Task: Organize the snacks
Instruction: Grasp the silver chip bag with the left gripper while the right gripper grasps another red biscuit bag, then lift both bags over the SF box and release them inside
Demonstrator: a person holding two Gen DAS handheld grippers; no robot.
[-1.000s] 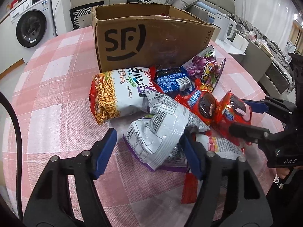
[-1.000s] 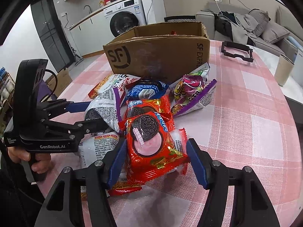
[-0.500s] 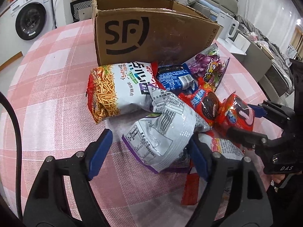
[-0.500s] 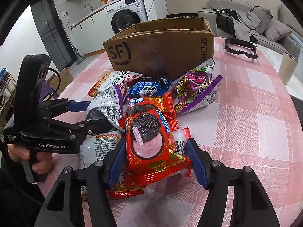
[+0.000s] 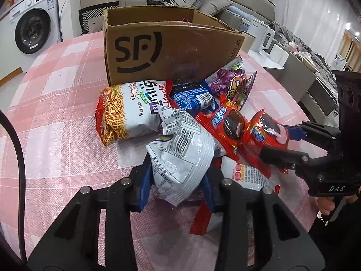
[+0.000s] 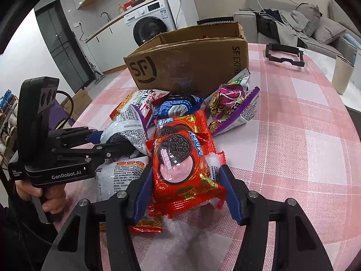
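Observation:
A heap of snack packets lies on the pink check tablecloth [image 5: 56,113] in front of an open cardboard box [image 5: 169,52] [image 6: 191,63]. My left gripper [image 5: 176,187] [image 6: 112,141] is shut on a silver bag [image 5: 180,155] with a barcode, which bulges between the pads. My right gripper [image 6: 187,192] [image 5: 277,142] has its jaws closing on a red cookie packet [image 6: 178,164] [image 5: 268,133], and both pads touch its sides. A noodle snack bag [image 5: 126,115], a blue packet [image 5: 194,97], a purple bag [image 5: 232,83] and a second red cookie packet [image 5: 225,124] lie behind.
A beige cup [image 6: 341,76] and a black frame [image 6: 284,55] sit on the table's far right. A washing machine [image 5: 33,31] and a sofa [image 6: 315,22] stand beyond the table. A person's hand holds each gripper handle.
The left jaws have closed from wide open onto the silver bag. The right jaws have narrowed around the red cookie packet. Neither hand has shifted much.

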